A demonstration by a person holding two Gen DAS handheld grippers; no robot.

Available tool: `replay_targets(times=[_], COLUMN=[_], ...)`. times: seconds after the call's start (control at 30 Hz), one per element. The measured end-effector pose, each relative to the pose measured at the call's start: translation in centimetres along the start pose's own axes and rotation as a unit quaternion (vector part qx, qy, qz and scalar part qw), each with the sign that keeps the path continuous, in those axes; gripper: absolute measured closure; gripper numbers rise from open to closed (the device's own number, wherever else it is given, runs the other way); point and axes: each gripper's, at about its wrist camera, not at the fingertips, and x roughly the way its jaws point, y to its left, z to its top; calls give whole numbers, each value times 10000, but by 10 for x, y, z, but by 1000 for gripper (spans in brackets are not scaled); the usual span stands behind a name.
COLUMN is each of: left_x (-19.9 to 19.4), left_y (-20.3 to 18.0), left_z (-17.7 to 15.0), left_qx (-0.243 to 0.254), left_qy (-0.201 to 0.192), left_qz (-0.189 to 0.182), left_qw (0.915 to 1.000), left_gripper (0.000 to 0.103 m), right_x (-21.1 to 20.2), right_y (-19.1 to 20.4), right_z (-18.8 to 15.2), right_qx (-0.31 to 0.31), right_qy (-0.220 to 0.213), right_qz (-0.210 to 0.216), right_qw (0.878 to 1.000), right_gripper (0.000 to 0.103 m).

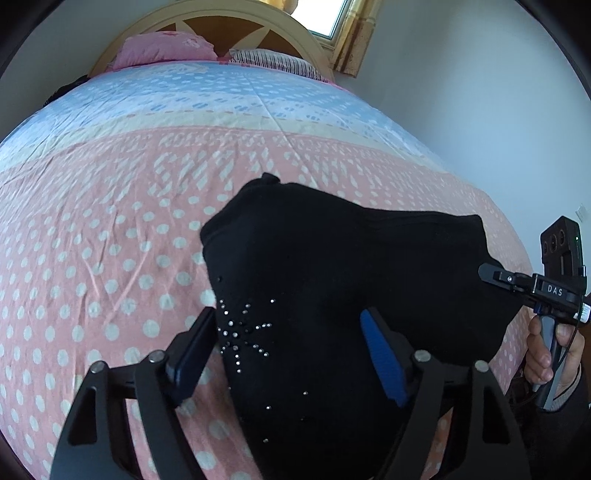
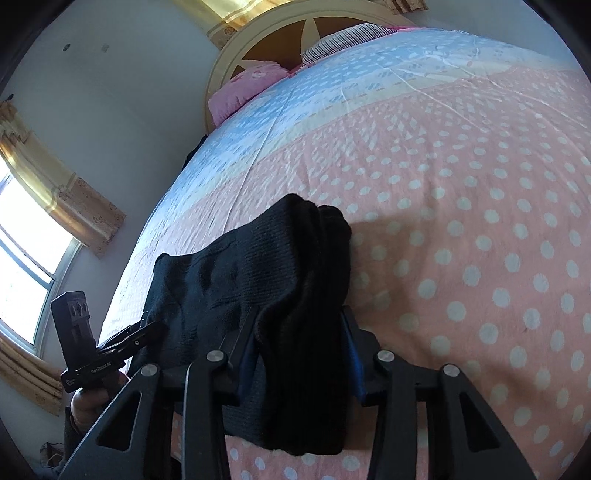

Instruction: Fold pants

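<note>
Black knit pants (image 1: 332, 266) with a rhinestone star lie bunched on the pink polka-dot bed sheet (image 1: 110, 240). My left gripper (image 1: 291, 339) stands wide open, its blue-padded fingers (image 1: 380, 354) on either side of the fabric near the star. In the right wrist view the pants (image 2: 258, 280) drape between my right gripper's (image 2: 299, 343) fingers, which stand apart around the thick fold; whether they squeeze it is unclear. The right gripper also shows at the right in the left wrist view (image 1: 491, 273), its tip at the pants' edge.
The bed runs to a pink pillow (image 1: 162, 48), a striped pillow (image 1: 273, 61) and a round headboard (image 1: 207, 22). A white wall (image 1: 480, 92) lies on the right of the bed. A window with gold curtains (image 2: 44, 192) is on the left.
</note>
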Motion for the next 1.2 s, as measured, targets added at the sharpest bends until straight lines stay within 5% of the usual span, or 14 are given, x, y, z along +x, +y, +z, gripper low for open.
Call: replay_targets(times=[0.27, 0.53, 1.2], left_x=[-2, -16, -79], left_y=[-1, -9, 9], left_z=[-1, -5, -5], left_qx=[64, 198, -15], left_qy=[-70, -292, -938], left_qz=[-142, -14, 283], left_qw=[9999, 9994, 9952], left_gripper=[44, 80, 92], right_x=[-3, -12, 0], right_y=[4, 18, 104], right_z=[-3, -7, 23], right_qx=[-158, -498, -1307], right_qy=[-178, -407, -420], right_qz=[-29, -184, 78], right_qw=[9997, 9978, 9905], right_gripper=[64, 74, 77])
